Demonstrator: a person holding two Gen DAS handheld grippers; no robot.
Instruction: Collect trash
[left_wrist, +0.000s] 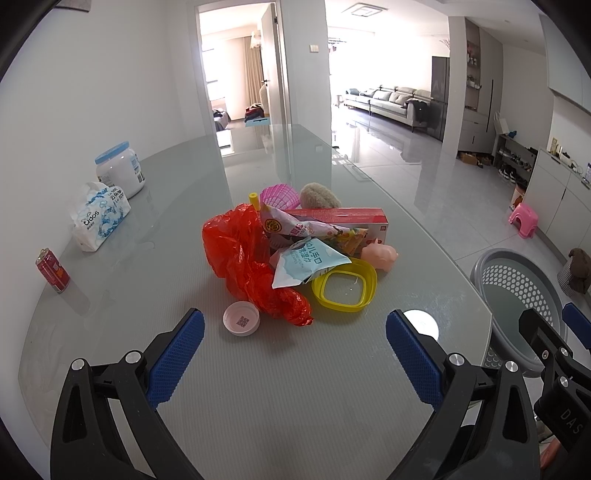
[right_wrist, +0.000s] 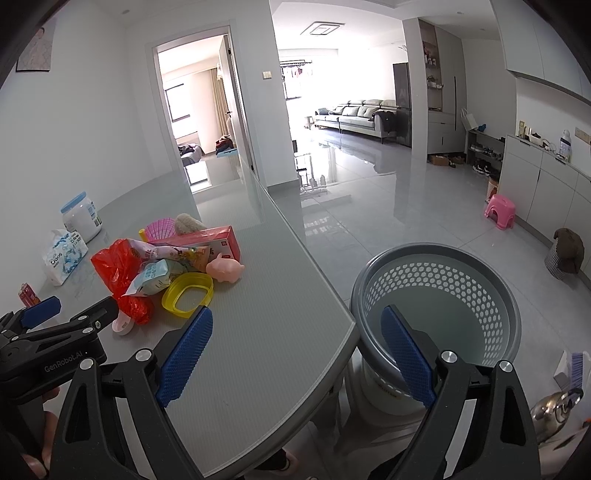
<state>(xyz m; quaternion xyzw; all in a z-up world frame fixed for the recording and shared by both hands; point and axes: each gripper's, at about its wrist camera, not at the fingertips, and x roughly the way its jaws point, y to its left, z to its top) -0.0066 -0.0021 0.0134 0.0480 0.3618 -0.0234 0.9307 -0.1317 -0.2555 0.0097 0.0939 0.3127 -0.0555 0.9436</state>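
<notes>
blue-padded left claw (left_wrist: 295, 354) wide open, level over table (left_wrist: 295, 424); right claw (right_wrist: 295, 354) likewise.

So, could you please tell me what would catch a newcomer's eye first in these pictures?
The bright heap of trash in the middle of the glass table draws the eye first, above all the crumpled red plastic bag with the yellow square lid beside it. Next comes the grey perforated basket standing off the table's right edge, apparently empty.
</notes>
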